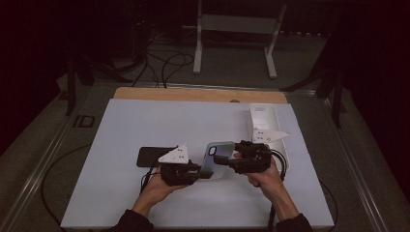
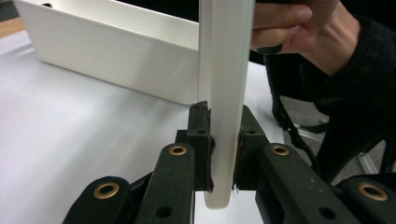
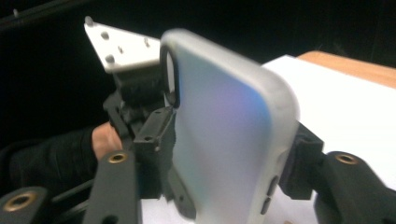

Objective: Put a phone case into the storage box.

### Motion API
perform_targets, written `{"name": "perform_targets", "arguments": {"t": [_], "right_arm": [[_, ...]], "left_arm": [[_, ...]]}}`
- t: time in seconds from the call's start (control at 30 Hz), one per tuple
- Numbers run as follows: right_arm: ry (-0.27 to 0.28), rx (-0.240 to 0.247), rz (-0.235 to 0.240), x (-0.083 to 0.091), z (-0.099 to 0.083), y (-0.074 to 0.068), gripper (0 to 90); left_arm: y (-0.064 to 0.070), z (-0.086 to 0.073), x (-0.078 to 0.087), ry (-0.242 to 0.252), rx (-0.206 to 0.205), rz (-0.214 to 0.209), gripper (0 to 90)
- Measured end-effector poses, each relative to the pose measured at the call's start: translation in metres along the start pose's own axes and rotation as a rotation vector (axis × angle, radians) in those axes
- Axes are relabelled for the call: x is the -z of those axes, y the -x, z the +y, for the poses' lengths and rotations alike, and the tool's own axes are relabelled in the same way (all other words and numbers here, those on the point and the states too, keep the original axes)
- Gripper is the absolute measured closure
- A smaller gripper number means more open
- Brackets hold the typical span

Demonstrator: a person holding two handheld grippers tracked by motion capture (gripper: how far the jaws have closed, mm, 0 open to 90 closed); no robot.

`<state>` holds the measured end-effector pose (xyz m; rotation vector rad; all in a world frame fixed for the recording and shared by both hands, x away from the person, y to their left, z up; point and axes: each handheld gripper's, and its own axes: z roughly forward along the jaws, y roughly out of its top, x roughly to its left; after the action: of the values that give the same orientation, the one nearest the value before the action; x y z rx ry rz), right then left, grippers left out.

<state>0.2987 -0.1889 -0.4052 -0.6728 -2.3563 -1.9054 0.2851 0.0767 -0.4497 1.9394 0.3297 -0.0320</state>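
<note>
High view: the left gripper (image 1: 196, 172) and the right gripper (image 1: 223, 159) both clamp a translucent phone case (image 1: 215, 159), held above the near middle of the table (image 1: 145, 121); each gripper's jaws press on an edge of the case. A black phone (image 1: 151, 155) lies flat just behind the left gripper. Farther right stands a white bin (image 1: 266, 121), its contents not discernible. Beyond the table, cables (image 1: 164, 63) cross the grey floor before a white frame (image 1: 237, 29).

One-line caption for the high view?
Both grippers, left and right, clamp a phone case above the table.
</note>
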Motion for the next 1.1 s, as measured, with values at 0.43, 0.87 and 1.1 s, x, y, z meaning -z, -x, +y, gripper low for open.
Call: {"name": "perform_targets", "arguments": {"t": [0.43, 0.87, 1.1], "right_arm": [[-0.038, 0.002, -0.163, 0.001, 0.001, -0.006, 19.9], [-0.056, -0.007, -0.285, 0.001, 0.006, -0.016, 10.6], [-0.046, -0.006, -0.321, -0.002, 0.012, -0.022, 10.4]], "left_arm": [[-0.001, 0.001, 0.002, -0.028, 0.019, 0.108, 80.8], [-0.001, 0.003, 0.004, -0.027, 0.047, 0.205, 80.8], [0.001, 0.004, 0.004, -0.029, 0.061, 0.254, 80.8]]}}
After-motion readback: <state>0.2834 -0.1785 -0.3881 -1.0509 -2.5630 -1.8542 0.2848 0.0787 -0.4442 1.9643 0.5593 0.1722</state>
